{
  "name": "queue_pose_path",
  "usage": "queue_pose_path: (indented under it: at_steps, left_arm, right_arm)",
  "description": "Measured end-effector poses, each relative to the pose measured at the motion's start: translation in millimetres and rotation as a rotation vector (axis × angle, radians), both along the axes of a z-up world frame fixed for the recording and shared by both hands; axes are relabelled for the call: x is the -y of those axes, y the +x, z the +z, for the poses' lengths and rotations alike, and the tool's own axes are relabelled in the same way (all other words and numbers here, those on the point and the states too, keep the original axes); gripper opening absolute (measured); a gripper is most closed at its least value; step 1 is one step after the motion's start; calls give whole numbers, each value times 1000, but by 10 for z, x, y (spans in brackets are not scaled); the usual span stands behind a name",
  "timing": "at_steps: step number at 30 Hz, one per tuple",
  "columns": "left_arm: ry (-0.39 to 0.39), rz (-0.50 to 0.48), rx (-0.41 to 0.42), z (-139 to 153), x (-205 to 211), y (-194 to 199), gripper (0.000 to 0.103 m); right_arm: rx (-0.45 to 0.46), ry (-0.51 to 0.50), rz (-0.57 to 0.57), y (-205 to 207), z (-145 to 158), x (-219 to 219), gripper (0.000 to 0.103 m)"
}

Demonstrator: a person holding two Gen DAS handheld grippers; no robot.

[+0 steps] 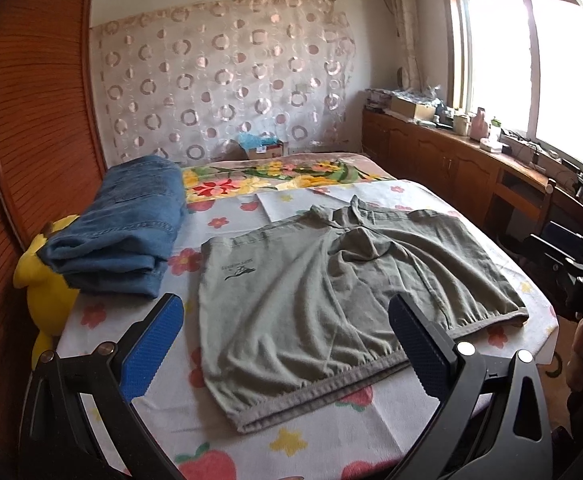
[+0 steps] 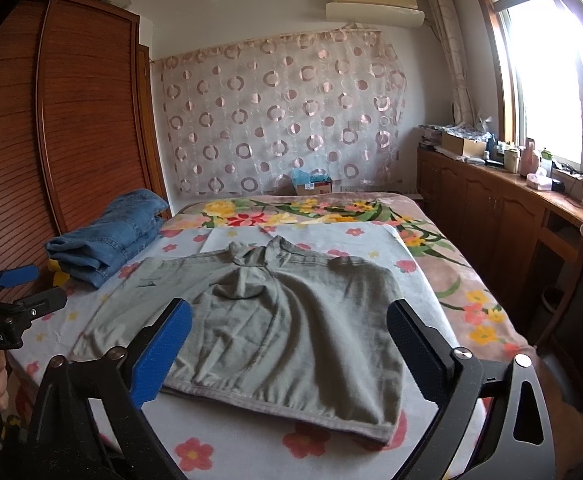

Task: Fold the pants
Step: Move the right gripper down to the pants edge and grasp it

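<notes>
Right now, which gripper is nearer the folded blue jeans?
Left. The left gripper hovers open over the near edge of the grey pants, just beside the jeans; the right gripper hovers farther along that edge.

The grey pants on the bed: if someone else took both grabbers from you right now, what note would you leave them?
Left gripper: open, holding nothing, above the near hem.
Right gripper: open, empty, also over the near hem.
Grey pants: spread flat on the flowered sheet, waistband at the far side, leg hems nearest you. No fold visible yet.
Folded blue jeans: already stacked at the left, partly on a yellow plush toy.
Left to do: probably grip the hems and fold the grey pair.
</notes>
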State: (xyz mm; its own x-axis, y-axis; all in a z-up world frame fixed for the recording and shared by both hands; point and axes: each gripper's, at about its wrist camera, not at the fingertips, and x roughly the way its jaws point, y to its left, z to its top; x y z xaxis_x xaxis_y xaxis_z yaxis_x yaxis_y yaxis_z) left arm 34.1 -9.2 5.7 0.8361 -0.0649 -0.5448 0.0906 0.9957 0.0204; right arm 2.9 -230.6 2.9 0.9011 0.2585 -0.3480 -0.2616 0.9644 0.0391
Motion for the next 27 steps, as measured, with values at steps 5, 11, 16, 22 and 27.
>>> queue_pose_path:
  at_steps: [5, 11, 16, 22, 27]
  left_arm:
    - [1, -37, -8, 13, 84, 182, 103]
    - [12, -97, -28, -36, 250, 429, 103]
    - [12, -136, -55, -77, 349, 586, 103]
    - [31, -168, -92, -123, 426, 783, 103]
    - [28, -181, -123, -166, 470, 980, 103]
  right_arm:
    - [-10, -16, -6, 76, 16, 3, 90]
    - [-41, -40, -3, 237, 16, 38, 77]
    - [-57, -53, -23, 322, 65, 58, 71]
    - [-75, -45, -37, 405, 97, 99, 69]
    - [-99, -46, -46, 538, 70, 117, 67]
